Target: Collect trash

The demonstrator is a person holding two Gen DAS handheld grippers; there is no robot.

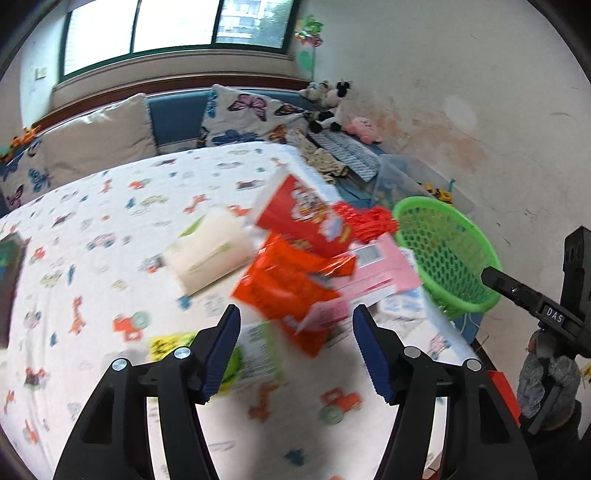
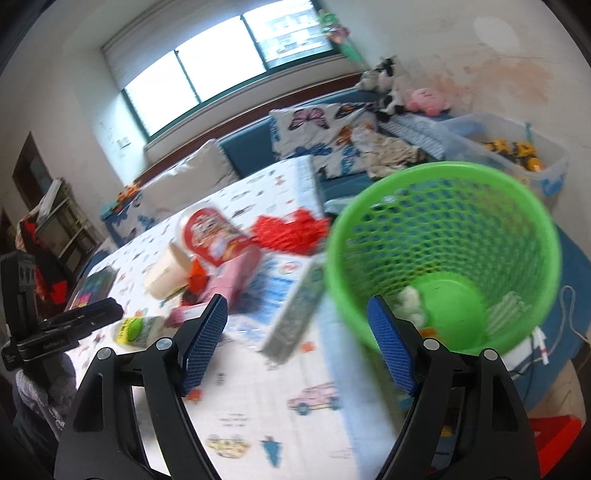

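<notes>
Left gripper [image 1: 295, 350] gapes empty above an orange wrapper [image 1: 284, 284] near the bed's [image 1: 92, 258] right edge, right gripper [image 2: 297, 343] spread empty, green basket [image 2: 443, 251] just off that edge.

Daylight is pouring in through the window [image 1: 173, 27], glaring white, while motion blur is smearing everything below it and fisheye edges are bending.

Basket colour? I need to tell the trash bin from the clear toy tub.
Bright green mesh basket, seen best in the right wrist view.
</notes>
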